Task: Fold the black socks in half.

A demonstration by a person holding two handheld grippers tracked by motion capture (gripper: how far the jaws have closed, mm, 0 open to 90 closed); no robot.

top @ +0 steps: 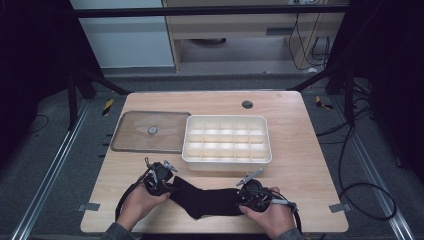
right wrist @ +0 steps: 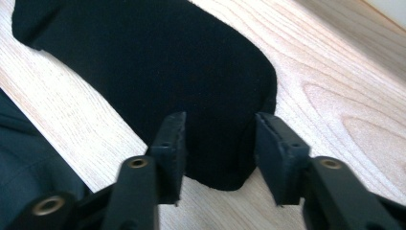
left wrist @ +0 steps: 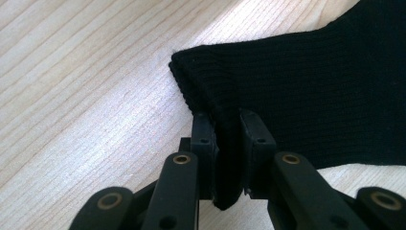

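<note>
Black knit fabric, a sock (top: 207, 201), lies flat on the pale wooden tabletop (top: 300, 165) near the person's edge in the high view, stretched between the left gripper (top: 161, 181) at its left end and the right gripper (top: 250, 192) at its right end, each held in one hand. Behind the sock stands a white divided box (top: 227, 140), and to the left of the box lies a clear flat lid (top: 150, 131) with a small knob at its centre. In the left gripper view, the left gripper's fingers (left wrist: 205, 139) are pressed together on a fold of the sock's ribbed cuff (left wrist: 215, 81), the fabric pinched between the pads. In the right gripper view, the right gripper's fingers (right wrist: 171, 143) stand apart, straddling the rounded toe end (right wrist: 225, 143) of the sock; the cloth lies between them on the wood, with no pad pressing on it.
</note>
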